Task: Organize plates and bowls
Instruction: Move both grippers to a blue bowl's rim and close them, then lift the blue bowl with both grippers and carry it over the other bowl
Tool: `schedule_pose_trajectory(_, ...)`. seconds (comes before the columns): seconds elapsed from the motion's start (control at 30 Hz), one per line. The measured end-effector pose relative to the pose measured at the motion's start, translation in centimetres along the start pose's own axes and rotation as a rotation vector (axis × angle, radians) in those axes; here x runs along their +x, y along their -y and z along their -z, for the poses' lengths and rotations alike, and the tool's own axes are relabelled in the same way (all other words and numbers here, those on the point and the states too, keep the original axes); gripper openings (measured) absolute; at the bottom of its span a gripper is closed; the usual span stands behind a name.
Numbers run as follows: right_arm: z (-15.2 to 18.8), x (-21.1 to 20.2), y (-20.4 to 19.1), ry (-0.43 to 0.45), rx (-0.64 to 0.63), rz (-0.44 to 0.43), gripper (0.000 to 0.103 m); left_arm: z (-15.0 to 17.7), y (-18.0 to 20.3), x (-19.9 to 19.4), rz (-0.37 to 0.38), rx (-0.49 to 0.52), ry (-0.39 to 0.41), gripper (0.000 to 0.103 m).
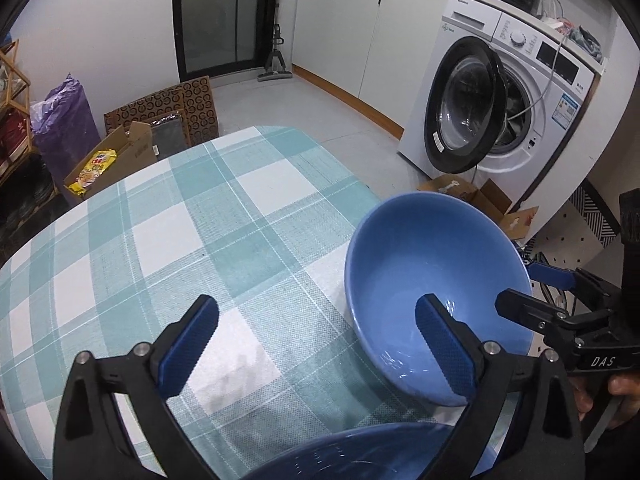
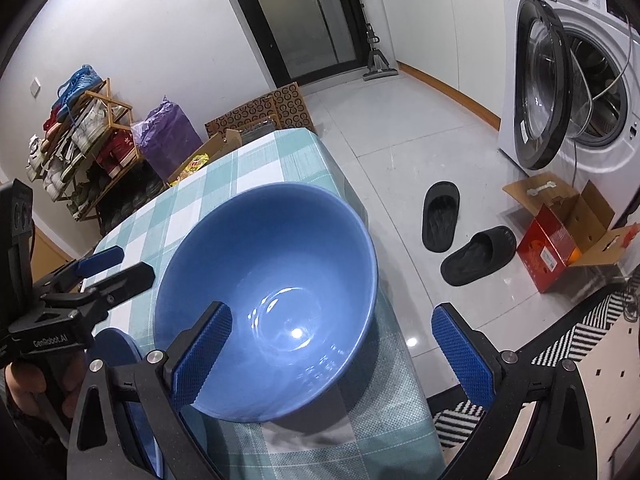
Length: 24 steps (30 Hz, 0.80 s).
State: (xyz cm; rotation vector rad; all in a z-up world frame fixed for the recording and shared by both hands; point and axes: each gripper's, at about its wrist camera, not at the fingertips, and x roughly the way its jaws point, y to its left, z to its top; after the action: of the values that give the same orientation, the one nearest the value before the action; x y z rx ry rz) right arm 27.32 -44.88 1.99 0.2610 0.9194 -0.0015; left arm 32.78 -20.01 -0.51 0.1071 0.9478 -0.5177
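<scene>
- Left wrist view: the left claw [image 1: 316, 344] is spread wide over the checked tabletop [image 1: 224, 216], grasping nothing. Its right finger [image 1: 444, 348] overlaps the tilted blue bowl [image 1: 432, 256]; whether it touches it I cannot tell. A second blue dish [image 1: 360, 456] sits at the bottom edge.
- Right wrist view: the right claw [image 2: 332, 356] is released, its left finger [image 2: 202, 356] inside the bowl [image 2: 272, 256] at the tabletop's right edge, its right finger [image 2: 460, 356] clear of it.
</scene>
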Motion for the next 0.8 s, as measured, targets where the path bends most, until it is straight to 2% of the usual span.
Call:
schedule_pose_trajectory(0.13, 0.3, 0.5, 0.0, -0.008, 0.002, -0.006, 0.102, 0.2, 0.5, 0.7, 0.023, 0.01, -0.027, 0.082)
schedule_pose_trajectory(0.2, 0.4, 0.7, 0.1, -0.008, 0.009, -0.018, 0.102, 0.2, 0.8, 1.0, 0.028, 0.017, -0.037, 0.079)
schedule_pose_trajectory(0.27, 0.5, 0.9, 0.2, -0.009, 0.011, -0.021, 0.101, 0.3, 1.0, 1.2, 0.038, 0.022, -0.047, 0.066)
schedule_pose_trajectory(0.37, 0.7, 1.2, 0.2, -0.021, 0.007, -0.025, 0.09, 0.4, 1.2, 1.7, 0.049, 0.025, -0.064, 0.057)
schedule_pose_trajectory(0.47, 0.8, 1.4, 0.3, -0.026, 0.006, -0.02, 0.084, 0.4, 1.4, 2.0, 0.056, 0.026, -0.073, 0.047)
schedule_pose_trajectory(0.6, 0.9, 1.2, 0.4, -0.024, 0.005, -0.028, 0.073, 0.6, 1.6, 2.2, 0.078, 0.033, -0.087, 0.038)
schedule_pose_trajectory(0.8, 1.0, 1.2, 0.4, -0.033, 0.006, -0.037, 0.062, 0.8, 1.6, 2.4, 0.092, 0.031, -0.095, 0.027)
